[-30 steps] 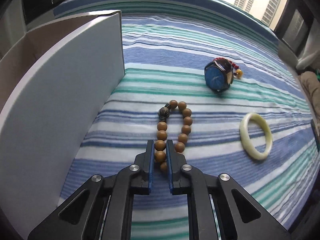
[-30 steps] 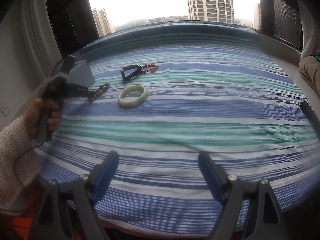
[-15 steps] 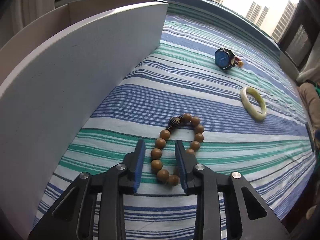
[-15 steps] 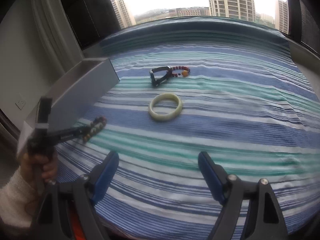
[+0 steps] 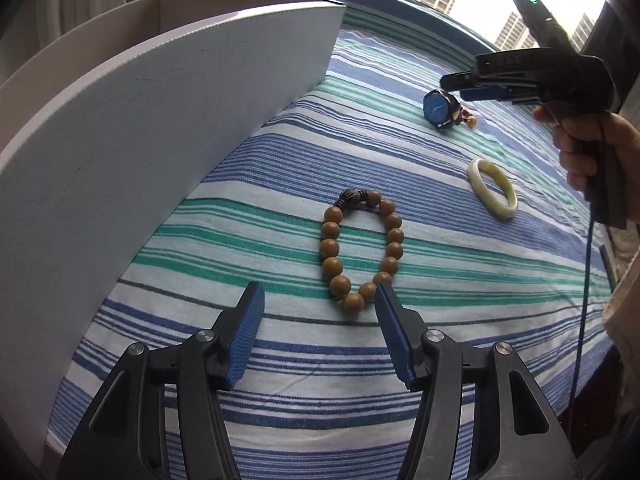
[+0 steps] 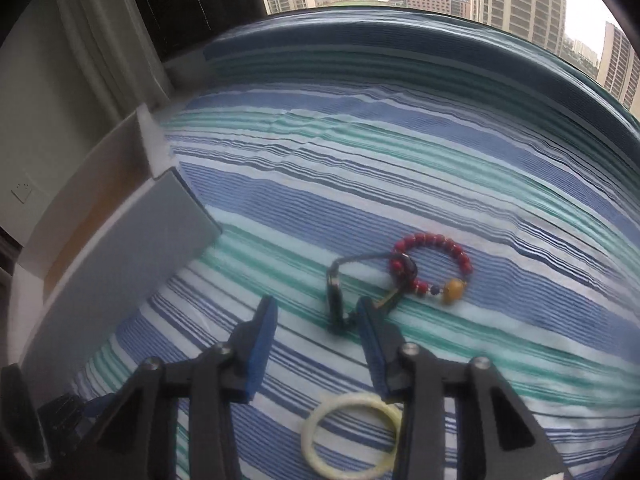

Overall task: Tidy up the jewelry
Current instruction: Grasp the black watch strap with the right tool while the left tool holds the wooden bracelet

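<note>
Both grippers share one build: black plastic frames with triangular cutouts and round silver screw heads at the pivots. Left gripper (image 5: 318, 308) fingers carry ribbed blue pads (image 5: 245, 336). Right gripper (image 6: 316, 322) has the same blue pads; side-on it shows a black pistol-style handle, a green indicator light on the top block, and a thin blue cable hanging down. Cream fuzzy sleeve (image 5: 624, 300) at frame edge.
</note>
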Demonstrator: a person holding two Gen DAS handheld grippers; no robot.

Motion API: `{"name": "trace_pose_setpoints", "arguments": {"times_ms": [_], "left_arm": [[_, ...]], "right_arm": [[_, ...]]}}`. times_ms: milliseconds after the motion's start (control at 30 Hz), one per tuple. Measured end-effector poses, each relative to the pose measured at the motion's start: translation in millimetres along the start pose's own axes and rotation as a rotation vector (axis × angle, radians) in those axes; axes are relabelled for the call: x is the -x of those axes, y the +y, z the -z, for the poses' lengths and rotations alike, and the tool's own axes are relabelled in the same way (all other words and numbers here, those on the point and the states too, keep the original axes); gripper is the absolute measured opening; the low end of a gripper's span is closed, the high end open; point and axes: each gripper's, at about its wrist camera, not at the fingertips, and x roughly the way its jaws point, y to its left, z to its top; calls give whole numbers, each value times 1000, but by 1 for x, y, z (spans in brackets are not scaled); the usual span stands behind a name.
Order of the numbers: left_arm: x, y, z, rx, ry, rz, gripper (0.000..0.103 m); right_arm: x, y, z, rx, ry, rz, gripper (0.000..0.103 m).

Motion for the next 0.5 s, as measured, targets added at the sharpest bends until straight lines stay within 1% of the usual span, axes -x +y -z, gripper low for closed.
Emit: {"name": "trace_pose_setpoints", "arguments": {"times_ms": [100,167,200,233,267,300,400,500], "left_arm": [[4,5,3,9,7,6,59],[6,7,4,15,8,9,59],[7,8,4,17,7,11,59],[9,10,5,19,6,10,60],[11,11,5,21,6,9,60],[12,13,6,23,6,8,60],[16,18,6,29,8,11,60],[20,21,5,26,7,10,60]], "right_arm": [[-29,7,-4,34,53,54,42],[-43,5,-4,36,70,86,42],[-48,5,-2,42,72,94,36],[-52,5,0,51,73,103,24],[-52,5,3,59,71,116,16],[-50,4,6,65,64,113,11],[-28,5,18,78,26,63,11],[9,19,41,146,-3,-1,11]]}}
